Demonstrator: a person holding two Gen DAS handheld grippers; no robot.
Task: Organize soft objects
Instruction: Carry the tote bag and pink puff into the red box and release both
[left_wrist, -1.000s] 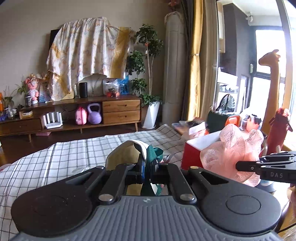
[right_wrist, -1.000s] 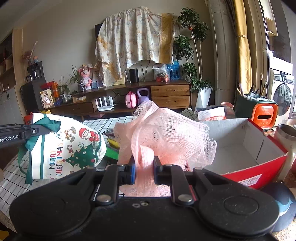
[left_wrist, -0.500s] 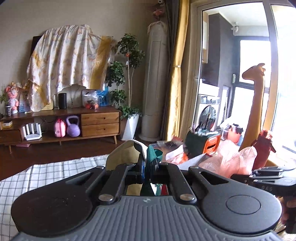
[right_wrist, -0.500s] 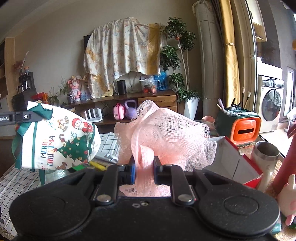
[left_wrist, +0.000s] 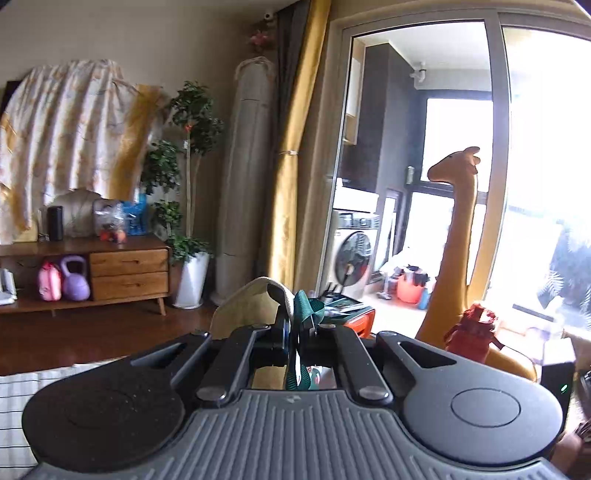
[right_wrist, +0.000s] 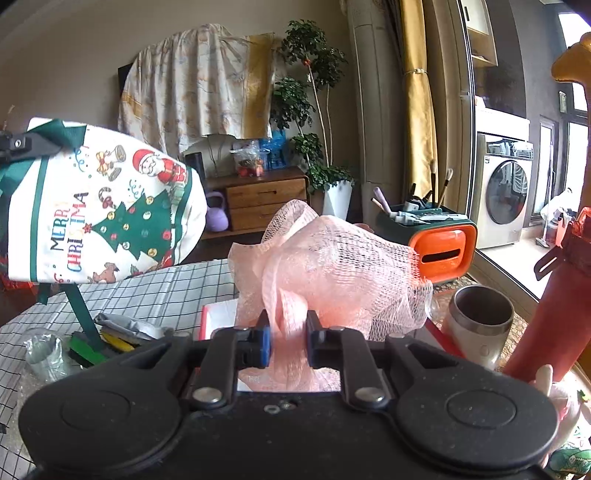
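My left gripper (left_wrist: 293, 328) is shut on the green ribbon (left_wrist: 306, 306) of a white Christmas bag (left_wrist: 245, 310), whose cream inside shows just past the fingers. The right wrist view shows that bag (right_wrist: 99, 210) hanging in the air at the left, printed with a tree and "Merry Christmas", with the left gripper's tip (right_wrist: 22, 142) at its ribbon. My right gripper (right_wrist: 288, 341) is shut on a pink mesh bath pouf (right_wrist: 332, 266), which bulges above and past the fingers. Under the pouf a corner of the red and white box (right_wrist: 218, 319) shows.
A checked tablecloth (right_wrist: 166, 291) covers the table, with a clear cup (right_wrist: 44, 354) and green and yellow items on it. An orange and green organiser (right_wrist: 439, 243), a steel mug (right_wrist: 480, 325) and a red bottle (right_wrist: 554, 306) stand at the right. A giraffe figure (left_wrist: 454, 240) is by the window.
Both grippers have swung to the right with their loads. The Christmas bag has risen higher over the table. The box has slid almost out of sight beneath the pouf.
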